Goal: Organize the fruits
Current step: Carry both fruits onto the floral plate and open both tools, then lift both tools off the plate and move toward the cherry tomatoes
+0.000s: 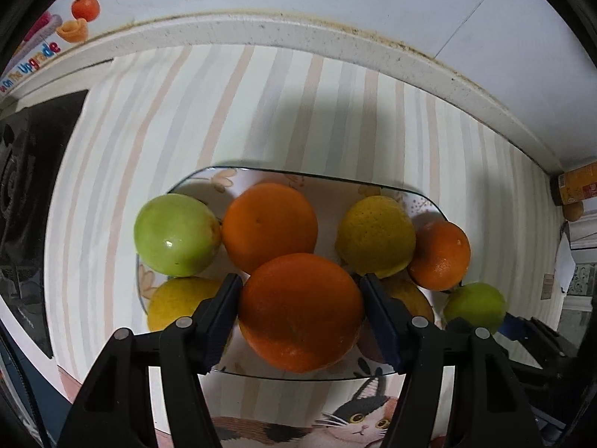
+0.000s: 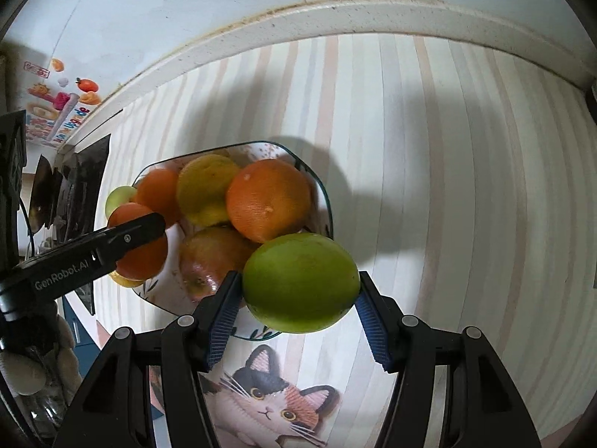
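A patterned plate [image 1: 209,177] on a striped cloth holds several fruits: a green apple [image 1: 175,234], an orange [image 1: 269,226], a yellow citrus [image 1: 375,235], a smaller orange [image 1: 440,255]. My left gripper [image 1: 300,311] is shut on a large orange [image 1: 300,311] over the plate's near side. In the right wrist view my right gripper [image 2: 298,298] is shut on a green fruit [image 2: 300,282] at the plate's [image 2: 324,201] right edge. That fruit also shows in the left wrist view [image 1: 474,304]. The left gripper's finger [image 2: 123,240] shows at left.
The striped cloth [image 2: 429,149] has a cat picture [image 2: 272,399] at its near edge. A white ledge [image 1: 298,31] and wall run along the back. A dark stove [image 1: 30,171] is to the left. A red apple [image 2: 207,257] lies in the plate.
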`<state>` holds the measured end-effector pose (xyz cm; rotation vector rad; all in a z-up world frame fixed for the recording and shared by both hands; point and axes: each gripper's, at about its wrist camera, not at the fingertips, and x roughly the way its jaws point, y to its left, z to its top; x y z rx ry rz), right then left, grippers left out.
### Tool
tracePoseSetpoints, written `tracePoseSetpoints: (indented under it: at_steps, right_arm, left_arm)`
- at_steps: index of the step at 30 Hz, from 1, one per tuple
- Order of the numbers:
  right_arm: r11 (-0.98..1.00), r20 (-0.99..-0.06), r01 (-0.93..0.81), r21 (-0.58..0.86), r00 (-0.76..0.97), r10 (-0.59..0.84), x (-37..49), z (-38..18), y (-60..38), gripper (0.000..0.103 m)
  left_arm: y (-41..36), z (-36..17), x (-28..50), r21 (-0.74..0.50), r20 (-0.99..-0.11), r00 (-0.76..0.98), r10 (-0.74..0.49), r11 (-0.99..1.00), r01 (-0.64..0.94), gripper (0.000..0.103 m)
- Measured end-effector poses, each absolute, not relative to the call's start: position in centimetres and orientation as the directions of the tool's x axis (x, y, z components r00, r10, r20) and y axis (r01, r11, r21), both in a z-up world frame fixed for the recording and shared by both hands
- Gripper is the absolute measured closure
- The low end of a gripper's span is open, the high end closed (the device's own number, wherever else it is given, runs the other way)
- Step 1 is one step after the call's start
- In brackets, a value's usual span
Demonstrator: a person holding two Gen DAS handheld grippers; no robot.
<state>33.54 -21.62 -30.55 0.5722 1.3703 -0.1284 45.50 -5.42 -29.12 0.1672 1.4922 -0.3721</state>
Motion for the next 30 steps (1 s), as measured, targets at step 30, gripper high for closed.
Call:
tracePoseSetpoints:
  at_steps: [30]
  right_arm:
    - [0.929, -0.975, 0.352, 0.117, 0.217, 0.040, 31.4, -26.7, -20.4, 0.008]
  left_arm:
    - [0.2, -25.2, 40.0, -0.054, -0.977, 0.193, -0.091, 0.980, 0.191, 0.003]
